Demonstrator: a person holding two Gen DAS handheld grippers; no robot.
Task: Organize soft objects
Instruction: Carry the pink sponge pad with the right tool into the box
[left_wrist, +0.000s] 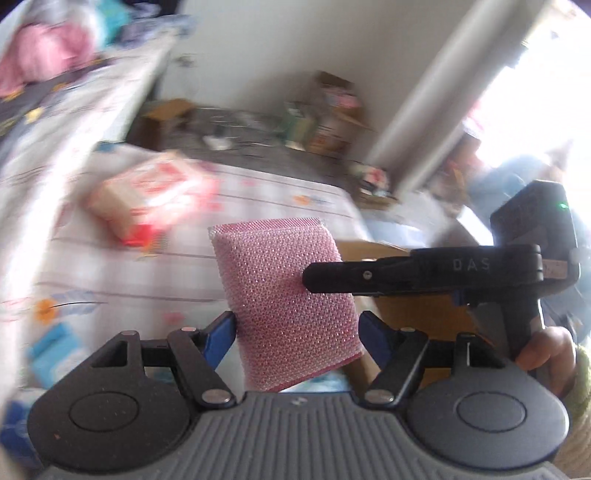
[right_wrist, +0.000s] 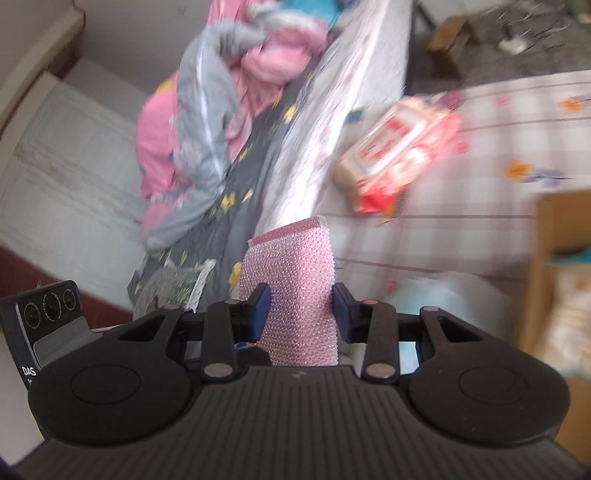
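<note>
Overhead, puffy pink mesh sponge (left_wrist: 284, 299)

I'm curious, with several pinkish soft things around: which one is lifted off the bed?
The pink mesh sponge, pinched in the right hand-held gripper. The red-and-white packet lies on the checked sheet; the pink quilt lies heaped behind.
</note>
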